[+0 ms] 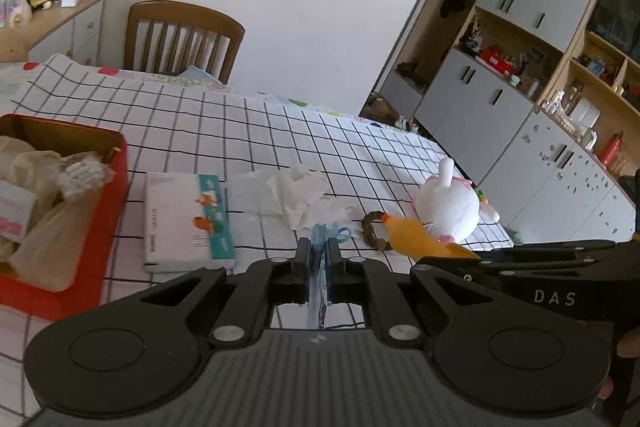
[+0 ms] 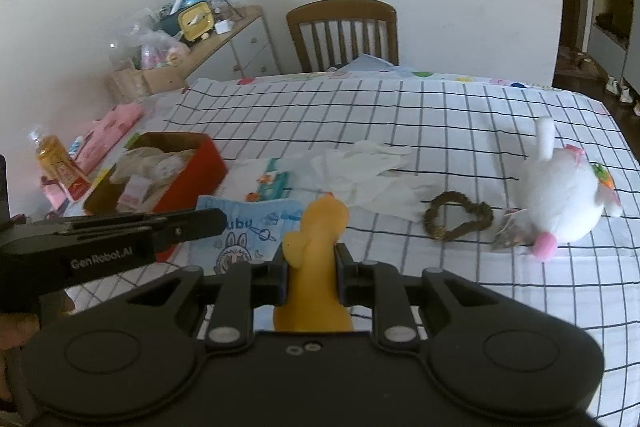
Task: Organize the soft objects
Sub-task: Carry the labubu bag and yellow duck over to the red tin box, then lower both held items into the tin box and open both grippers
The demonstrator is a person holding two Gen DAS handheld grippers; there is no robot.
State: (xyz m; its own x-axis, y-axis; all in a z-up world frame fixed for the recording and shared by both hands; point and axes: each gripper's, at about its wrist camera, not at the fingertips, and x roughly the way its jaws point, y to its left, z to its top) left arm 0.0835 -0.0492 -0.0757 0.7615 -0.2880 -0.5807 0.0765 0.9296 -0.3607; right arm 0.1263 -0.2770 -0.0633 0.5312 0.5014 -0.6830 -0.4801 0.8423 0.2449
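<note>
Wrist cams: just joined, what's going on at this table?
A person is tidying soft items with two tools. The left hand-held gripper is shut on a blue printed pouch; the right hand-held gripper is shut on a yellow toy. Both are held above the checked tablecloth. The red box on the left already holds cloth-like items. A tissue pack, white gloves, a heart wreath and a white plush lie on the table outside the box.

red box [image 1: 80, 267]: cut off at the left edge
pouch [image 2: 248, 231]: left part hidden behind left tongs [image 2: 218, 221]
shelf items [image 1: 520, 67]: too small to tell
</note>
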